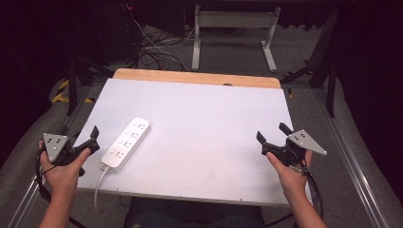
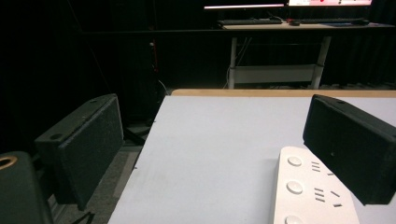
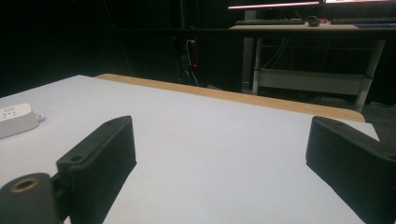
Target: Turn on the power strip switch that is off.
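A white power strip [image 1: 126, 143] lies on the white tabletop [image 1: 199, 123] at its left side, its cord hanging over the near edge. My left gripper [image 1: 86, 138] hovers at the table's left edge, just left of the strip, jaws wide apart and empty. Through the left gripper view, the power strip [image 2: 308, 191] sits low right, partly behind the right jaw. My right gripper [image 1: 273, 133] is held over the table's right side, open with nothing between its jaws. The right gripper view catches the strip's end [image 3: 16, 119] at far left.
A wooden strip [image 1: 197, 77] runs along the table's far edge. Beyond it stand a desk frame [image 1: 233, 35] and tangled cables [image 1: 154, 50] on the floor. Metal rails [image 1: 349, 161] flank the table. Dark surroundings all round.
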A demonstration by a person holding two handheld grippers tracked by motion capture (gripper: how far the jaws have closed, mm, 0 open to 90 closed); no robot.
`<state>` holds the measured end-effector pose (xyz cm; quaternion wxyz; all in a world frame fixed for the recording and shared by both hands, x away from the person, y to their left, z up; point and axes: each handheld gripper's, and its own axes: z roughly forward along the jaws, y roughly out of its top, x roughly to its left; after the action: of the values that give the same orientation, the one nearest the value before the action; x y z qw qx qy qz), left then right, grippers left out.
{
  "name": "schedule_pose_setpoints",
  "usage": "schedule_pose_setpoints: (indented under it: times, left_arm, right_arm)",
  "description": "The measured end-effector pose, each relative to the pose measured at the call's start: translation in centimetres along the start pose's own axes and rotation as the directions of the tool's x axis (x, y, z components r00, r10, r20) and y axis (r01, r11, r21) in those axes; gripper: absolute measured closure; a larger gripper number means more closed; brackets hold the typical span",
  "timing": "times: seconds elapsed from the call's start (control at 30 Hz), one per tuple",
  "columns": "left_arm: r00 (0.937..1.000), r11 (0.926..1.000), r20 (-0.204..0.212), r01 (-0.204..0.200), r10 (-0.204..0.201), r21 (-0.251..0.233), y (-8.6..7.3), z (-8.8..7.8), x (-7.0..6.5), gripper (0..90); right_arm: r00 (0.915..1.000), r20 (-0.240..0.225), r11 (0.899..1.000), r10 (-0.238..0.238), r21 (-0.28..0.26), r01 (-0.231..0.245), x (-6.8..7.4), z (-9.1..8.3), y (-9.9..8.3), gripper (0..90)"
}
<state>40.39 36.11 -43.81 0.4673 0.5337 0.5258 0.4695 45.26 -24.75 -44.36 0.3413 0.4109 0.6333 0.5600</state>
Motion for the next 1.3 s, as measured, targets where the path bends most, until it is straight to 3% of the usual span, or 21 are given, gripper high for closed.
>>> schedule_pose_setpoints:
  times: [0.93,1.03,1.07,1.17,1.3]
  left_arm:
    - [1.0000,1.0000,0.003,-0.005,0.005,-0.006,0.16,0.42,-0.16,13.8]
    - [0.9999,1.0000,0.014,-0.008,0.008,0.002,0.17,0.38,-0.11,42.4]
    - [0.9992,0.9999,0.040,-0.007,0.007,0.014,0.27,0.32,-0.01,52.9]
    - [0.9988,1.0000,0.048,-0.004,0.004,0.007,0.44,0.22,0.04,70.8]
    - [0.9978,1.0000,0.066,-0.006,0.006,-0.002,0.62,-0.04,0.17,84.4]
  right_arm:
    - [0.9999,0.000,1.000,-0.016,0.003,0.016,0.04,-0.35,0.00,8.9]
    - [0.9998,0.001,1.000,-0.019,0.007,0.019,0.03,-0.30,-0.03,8.9]
    - [0.9998,0.000,1.000,-0.019,0.007,0.019,0.04,-0.30,-0.03,8.9]
    - [0.9999,-0.002,1.000,-0.016,0.004,0.016,0.04,-0.34,-0.01,8.9]
    - [0.9999,0.000,1.000,-0.014,0.001,0.014,0.02,-0.39,0.01,8.9]
